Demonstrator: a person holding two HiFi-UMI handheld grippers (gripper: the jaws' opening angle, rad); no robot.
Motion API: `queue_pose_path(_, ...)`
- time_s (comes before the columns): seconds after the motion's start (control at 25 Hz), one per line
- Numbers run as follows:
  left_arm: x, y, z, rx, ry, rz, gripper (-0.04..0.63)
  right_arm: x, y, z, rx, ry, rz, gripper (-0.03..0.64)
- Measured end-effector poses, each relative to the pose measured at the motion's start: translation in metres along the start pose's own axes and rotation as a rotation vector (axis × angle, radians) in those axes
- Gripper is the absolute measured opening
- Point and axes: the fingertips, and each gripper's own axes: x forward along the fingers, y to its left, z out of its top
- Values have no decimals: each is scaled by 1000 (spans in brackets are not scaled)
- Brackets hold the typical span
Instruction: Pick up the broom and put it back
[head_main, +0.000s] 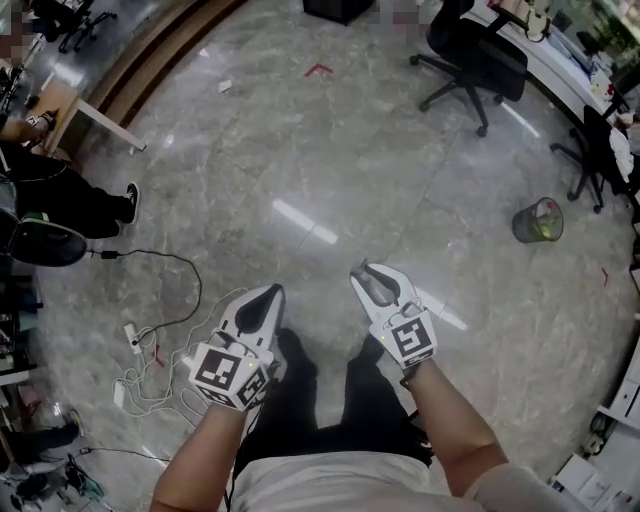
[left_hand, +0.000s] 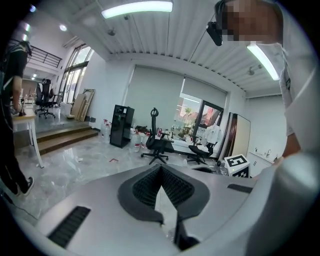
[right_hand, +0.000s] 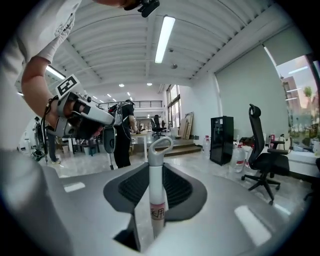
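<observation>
Both forearms reach out in front of the person's body, side by side, over the dark trousers, and each gripper points away and a bit downward. The left gripper (head_main: 270, 293) sits a little lower in the head view than the right gripper (head_main: 365, 276), and the two are apart.

The head view doesn't really show what's held, so the gripper views do the work here. In the right gripper view the jaws are clamped on the broom (right_hand: 156, 192), which stands upright between the ribbed pads by its white handle, with the grey hang loop (right_hand: 161, 146) poking up above the tips. That view also catches the left gripper off to the side, plus a person standing (right_hand: 121, 137) by a table behind it.

In the left gripper view the jaws meet at the tips with nothing between them, just marble floor showing through. An office chair (left_hand: 156, 142) and a black cabinet (left_hand: 121, 126) sit further back.

Only the head view shows the mesh waste bin (head_main: 538, 220) and the power strip with its cables (head_main: 135, 338) on the floor.
</observation>
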Motion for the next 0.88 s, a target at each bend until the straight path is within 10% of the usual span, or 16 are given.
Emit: queue_pose_path(0.88,-137,-5,306,100,-433,68,5,-11,94,415,-50,-321,66,84)
